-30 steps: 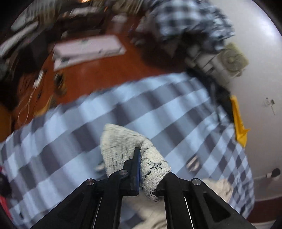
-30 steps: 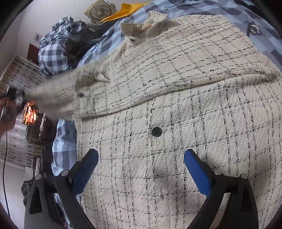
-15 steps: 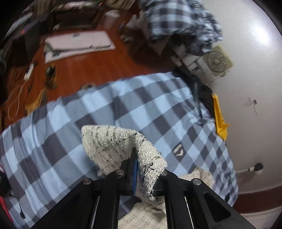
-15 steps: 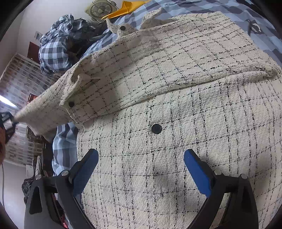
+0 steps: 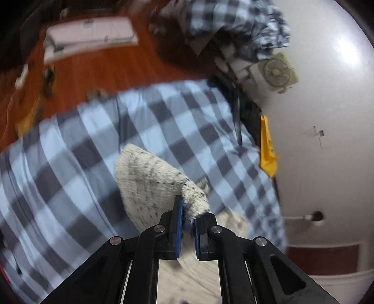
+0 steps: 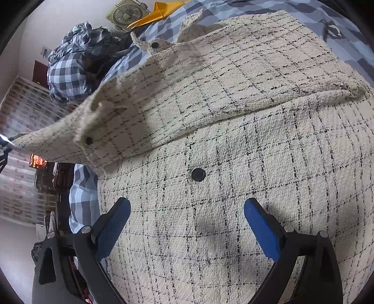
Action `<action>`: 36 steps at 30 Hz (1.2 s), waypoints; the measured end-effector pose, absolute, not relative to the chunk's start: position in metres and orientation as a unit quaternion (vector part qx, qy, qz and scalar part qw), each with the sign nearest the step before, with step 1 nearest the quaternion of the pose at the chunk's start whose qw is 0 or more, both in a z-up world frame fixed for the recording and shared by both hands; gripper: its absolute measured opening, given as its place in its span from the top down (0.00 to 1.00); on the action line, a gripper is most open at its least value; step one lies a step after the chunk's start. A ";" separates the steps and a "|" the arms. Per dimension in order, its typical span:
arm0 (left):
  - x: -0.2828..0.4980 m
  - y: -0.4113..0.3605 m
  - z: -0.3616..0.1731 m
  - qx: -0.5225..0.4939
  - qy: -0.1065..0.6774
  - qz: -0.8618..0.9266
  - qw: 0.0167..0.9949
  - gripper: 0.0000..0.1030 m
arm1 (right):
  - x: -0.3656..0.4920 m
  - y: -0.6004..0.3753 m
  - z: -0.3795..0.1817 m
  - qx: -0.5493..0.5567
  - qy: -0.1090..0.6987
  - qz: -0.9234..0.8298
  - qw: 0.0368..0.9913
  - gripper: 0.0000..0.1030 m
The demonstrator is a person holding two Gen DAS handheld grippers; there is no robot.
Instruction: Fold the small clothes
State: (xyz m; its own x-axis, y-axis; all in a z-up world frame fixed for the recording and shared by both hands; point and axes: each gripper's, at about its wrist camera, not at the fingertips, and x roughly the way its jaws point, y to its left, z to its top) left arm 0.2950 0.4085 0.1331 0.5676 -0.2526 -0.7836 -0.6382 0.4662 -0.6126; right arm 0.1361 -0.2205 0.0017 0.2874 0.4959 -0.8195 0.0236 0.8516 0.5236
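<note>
Your left gripper (image 5: 187,222) has its blue pads pinched down on a corner of the cream checked jacket (image 6: 233,163). In the left wrist view that held corner (image 5: 154,184) bunches up into a rounded flap that sticks out past the fingertips, leaning up and to the far left over the blue checked bedsheet (image 5: 81,163). More of the cream fabric trails down under the gripper, toward the near edge of the view.

Your right gripper (image 6: 187,224) is spread wide with nothing between the pads, sitting right over the near part of the jacket; can't tell if it's actually touching the cloth. A black button (image 6: 198,174) sits just beyond the gap between the fingers, pretty much centred.

The jacket lies spread across the bed and fills most of the right wrist view. One panel of it is folded over the top, and that flap's long axis runs from a bunched end at the far right down to the left, where it narrows to a point lifted off the bed at the left edge of the view. Two smaller buttons show on that flap, one near the collar (image 6: 154,45) and one lower left.

Further out: a yellow piece of cloth (image 6: 161,11) and a small square fan (image 6: 126,15) by the wall, plus a heap of checked bedding (image 6: 67,72) at the far left.
</note>
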 end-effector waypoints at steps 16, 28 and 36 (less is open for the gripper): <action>0.150 0.319 0.182 -0.285 0.332 0.156 0.886 0.95 | 0.138 -0.230 0.002 0.226 0.573 0.148 0.773 0.07; 0.099 0.184 -0.015 -0.077 0.491 0.167 0.851 0.95 | 0.117 -0.219 0.019 0.180 0.529 0.184 0.808 0.07; 0.102 0.183 -0.039 -0.167 0.499 0.052 0.849 0.95 | 0.160 -0.139 0.071 0.127 0.581 0.230 0.770 0.07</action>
